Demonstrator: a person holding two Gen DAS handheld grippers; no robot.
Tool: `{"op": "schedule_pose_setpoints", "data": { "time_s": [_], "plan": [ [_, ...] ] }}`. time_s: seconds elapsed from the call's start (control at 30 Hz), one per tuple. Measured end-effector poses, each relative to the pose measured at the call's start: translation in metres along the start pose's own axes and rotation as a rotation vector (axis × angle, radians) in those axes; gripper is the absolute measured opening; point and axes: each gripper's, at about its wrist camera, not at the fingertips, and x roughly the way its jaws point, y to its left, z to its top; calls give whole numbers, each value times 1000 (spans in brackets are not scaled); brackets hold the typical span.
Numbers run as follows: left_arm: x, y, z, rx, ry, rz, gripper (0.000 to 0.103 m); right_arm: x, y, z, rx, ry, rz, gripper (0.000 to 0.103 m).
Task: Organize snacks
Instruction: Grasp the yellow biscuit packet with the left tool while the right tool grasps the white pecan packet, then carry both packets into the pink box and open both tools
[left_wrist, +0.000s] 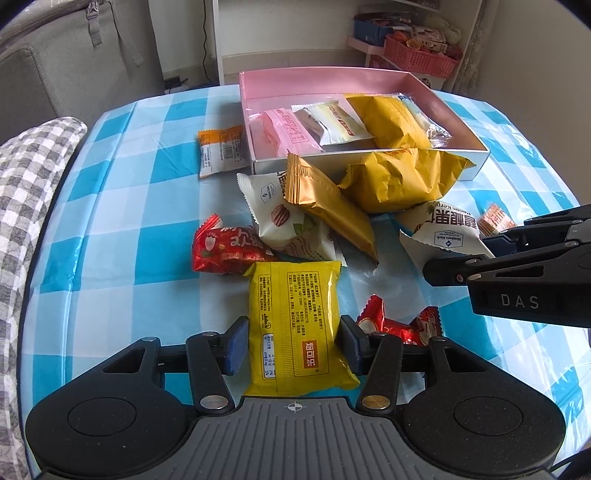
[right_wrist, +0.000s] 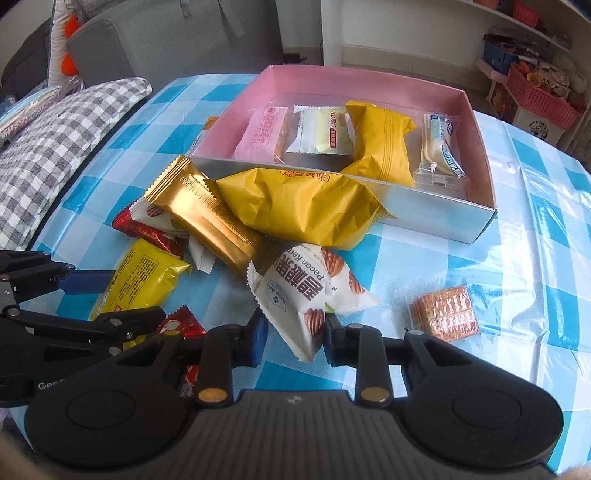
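Now – left tongs (left_wrist: 293, 341) clamped yellow packet (left_wrist: 295, 325) | right tongs (right_wrist: 295, 334) clamped white pecan packet (right_wrist: 303, 295) – both over desk (left_wrist: 129, 221)

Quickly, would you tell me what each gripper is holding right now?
Left gripper: shut on the yellow snack packet.
Right gripper: shut on the white pecan packet.

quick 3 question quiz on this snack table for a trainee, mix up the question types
1. True or false: the left hand-held gripper is shut on the yellow packet.
2. What does the right hand-held gripper grip? A) gold bar B) white pecan packet C) red candy
3. Fill in: the pink box holds ___ snacks.

Key: 1 true; 2 B; 3 four, namely the pink packet, the pale packet, the yellow wrapped snack and the clear-wrapped bar.
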Motion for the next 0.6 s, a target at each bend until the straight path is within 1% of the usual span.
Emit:
{"op": "schedule_pose_setpoints", "data": {
  "time_s": [0.27, 0.47, 0.6],
  "plan": [
    [-11, -1, 3, 1, -27, -21, 50, -19, -6, -4, -3, -28, 34, 27],
    [-23, -2, 6, 6, -54, -37, 49, -37, -7, -5, -12, -64, 65, 27],
    [-30, -3, 10, 6, -74, -46, 49, -47, -7, -4, -15, -87, 69, 27]
  ]
}}
